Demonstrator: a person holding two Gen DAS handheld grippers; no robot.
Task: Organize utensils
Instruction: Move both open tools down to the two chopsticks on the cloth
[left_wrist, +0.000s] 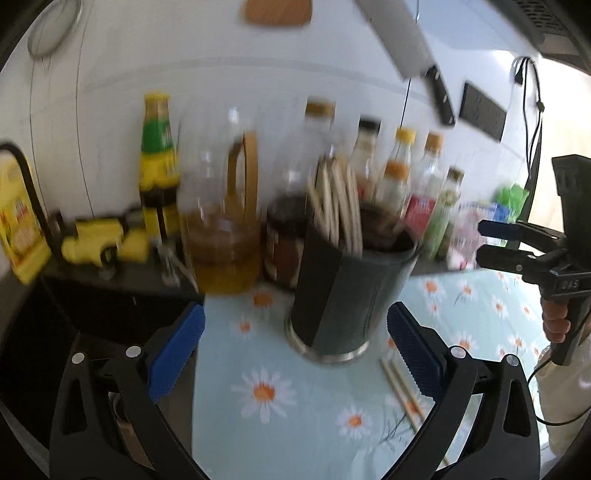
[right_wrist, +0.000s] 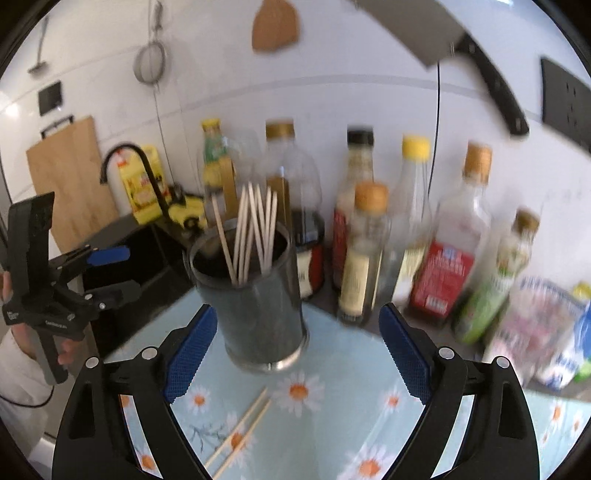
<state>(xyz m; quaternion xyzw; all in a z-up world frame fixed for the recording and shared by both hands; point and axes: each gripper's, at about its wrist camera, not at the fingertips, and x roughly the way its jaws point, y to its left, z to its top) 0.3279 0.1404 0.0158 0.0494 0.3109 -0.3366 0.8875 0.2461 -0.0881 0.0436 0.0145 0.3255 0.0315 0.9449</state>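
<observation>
The left hand-held gripper (left_wrist: 295, 347) is wide open and empty, facing the dark holder (left_wrist: 351, 280) of chopsticks (left_wrist: 338, 206) on the daisy-print tabletop (left_wrist: 266, 424). The right hand-held gripper (right_wrist: 295, 350), equally open and empty, should drop low over the loose pair of chopsticks (right_wrist: 240, 432) lying near it, pinching both together. Blur smears the bottles (right_wrist: 362, 251); their labels are unreadable.

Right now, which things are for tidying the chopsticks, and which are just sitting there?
For the job:
- dark holder cup with chopsticks standing in it
- two loose chopsticks lying on the flowery cloth

Just lying about:
- sauce bottles behind the cup
- cleaver on the wall
- cutting board by the black tap
</observation>
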